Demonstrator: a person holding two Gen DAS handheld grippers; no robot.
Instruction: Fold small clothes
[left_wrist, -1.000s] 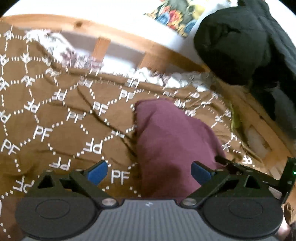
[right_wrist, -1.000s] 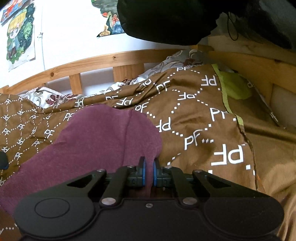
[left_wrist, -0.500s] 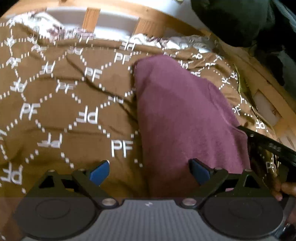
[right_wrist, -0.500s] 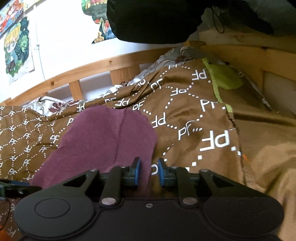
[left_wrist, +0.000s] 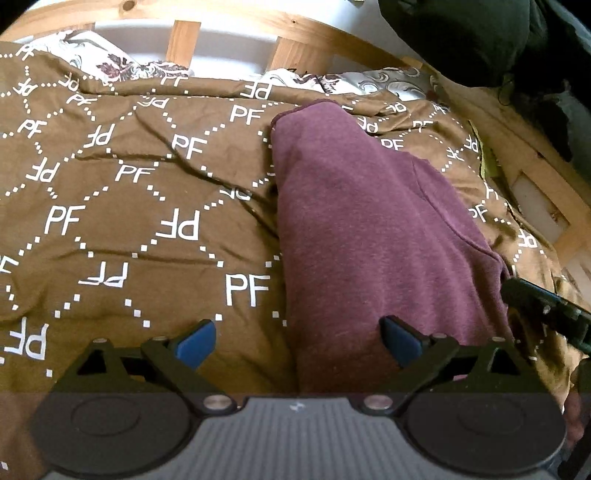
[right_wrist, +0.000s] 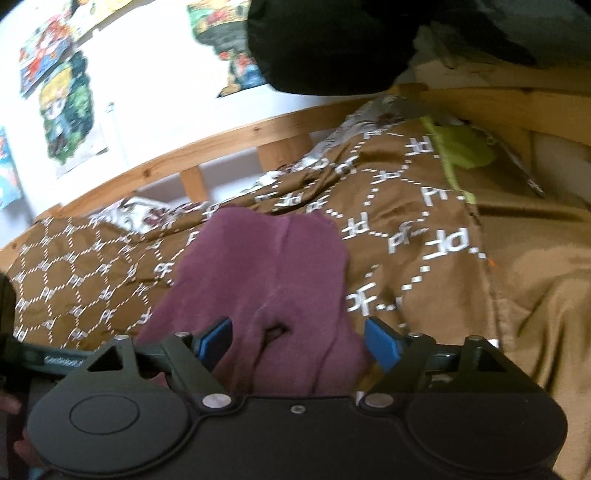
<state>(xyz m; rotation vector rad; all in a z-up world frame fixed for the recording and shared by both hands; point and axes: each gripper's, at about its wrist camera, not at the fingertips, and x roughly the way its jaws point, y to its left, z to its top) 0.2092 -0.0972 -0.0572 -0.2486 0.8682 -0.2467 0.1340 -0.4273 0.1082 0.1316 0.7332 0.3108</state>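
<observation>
Maroon garment lies on the brown blanket of a bed, centre-right in the left wrist view, lower centre in the right wrist view. Looks folded lengthwise: a long strip, long axis running from the bottom of the frame up toward the wooden rail, narrow hemmed end pointing at the rail. Soft knit, light, limp, not slippery, nothing fragile; it will sag and bunch if lifted by one point. Best hold, I judge: the two near corners or the near edge, then carry toward the far end. Left claw stands apart, nothing pinched, garment edge below its right finger. Right claw is opening; bunched near edge of the cloth sits between the fingers, pads not pressing it. Right view is motion-blurred.
</observation>
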